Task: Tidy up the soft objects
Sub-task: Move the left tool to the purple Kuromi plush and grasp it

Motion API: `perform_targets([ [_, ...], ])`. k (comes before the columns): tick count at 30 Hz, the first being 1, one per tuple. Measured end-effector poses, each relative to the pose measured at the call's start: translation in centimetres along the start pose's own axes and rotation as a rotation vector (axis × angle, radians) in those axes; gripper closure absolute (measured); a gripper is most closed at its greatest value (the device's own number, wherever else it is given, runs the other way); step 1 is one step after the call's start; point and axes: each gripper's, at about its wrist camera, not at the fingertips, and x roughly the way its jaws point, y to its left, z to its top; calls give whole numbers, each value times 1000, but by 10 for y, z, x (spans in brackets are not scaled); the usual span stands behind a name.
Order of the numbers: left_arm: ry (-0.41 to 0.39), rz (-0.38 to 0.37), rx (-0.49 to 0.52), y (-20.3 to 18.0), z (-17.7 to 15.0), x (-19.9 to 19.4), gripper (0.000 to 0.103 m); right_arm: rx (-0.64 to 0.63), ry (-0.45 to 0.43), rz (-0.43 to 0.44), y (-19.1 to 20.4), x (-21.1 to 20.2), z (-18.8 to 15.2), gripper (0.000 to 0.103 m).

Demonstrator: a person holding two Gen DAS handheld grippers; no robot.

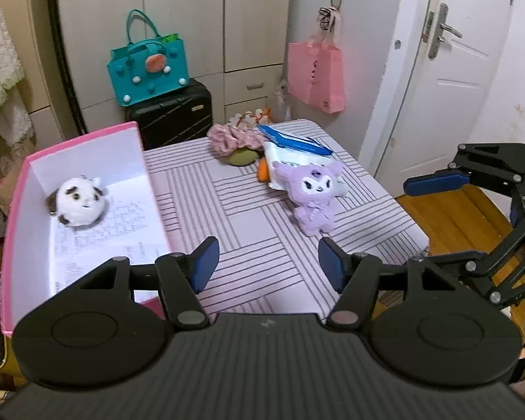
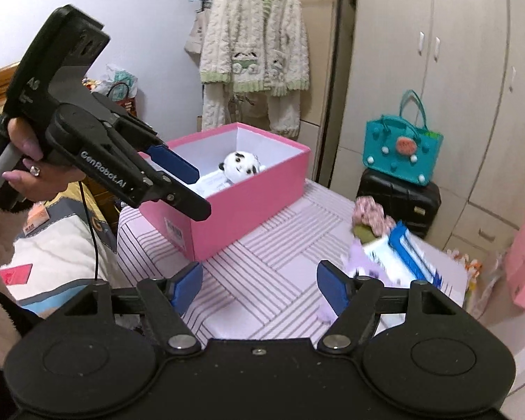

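A pink box point(image 1: 84, 136) stands open on the left of the striped table point(image 1: 248, 224), with a white and brown plush point(image 1: 77, 203) inside it. A purple plush point(image 1: 311, 192) lies on the table's right side, beside a white packet. My left gripper point(image 1: 268, 264) hovers open over the table's near part, between box and purple plush, with nothing between its fingers. My right gripper point(image 1: 414, 222) shows at the right edge, past the table corner. In the right wrist view my right gripper point(image 2: 259, 280) is open and empty. The purple plush point(image 2: 364, 262) is blurred behind its right finger. The left gripper point(image 2: 203, 192) hangs by the pink box point(image 2: 255, 196).
At the table's far end lie a floral pink cloth bundle point(image 1: 231, 138), a green soft item point(image 1: 241, 157) and a white packet with a blue folder point(image 1: 297, 143). Behind stand a black suitcase point(image 1: 171, 115), a teal bag point(image 1: 147, 66) and a hanging pink bag point(image 1: 315, 73). A cardigan point(image 2: 252, 45) hangs behind the box.
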Motion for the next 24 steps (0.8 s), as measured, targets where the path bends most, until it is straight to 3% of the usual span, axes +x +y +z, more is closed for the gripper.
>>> perform_targets([
  [10, -23, -80, 27, -25, -7, 45, 30, 99, -26, -105, -24, 27, -50, 16],
  [13, -50, -71, 31, -30, -4, 59, 26, 121, -38, -104, -34, 39, -62, 14],
  [16, -69, -65, 53, -37, -2, 75, 24, 154, -78, -98, -47, 49, -75, 14],
  [20, -90, -158, 20, -39, 1, 95, 18, 154, -157, -126, -58, 66, -92, 14],
  [24, -81, -160, 9, -45, 3, 121, 17, 125, -160, -152, -61, 88, -99, 14],
])
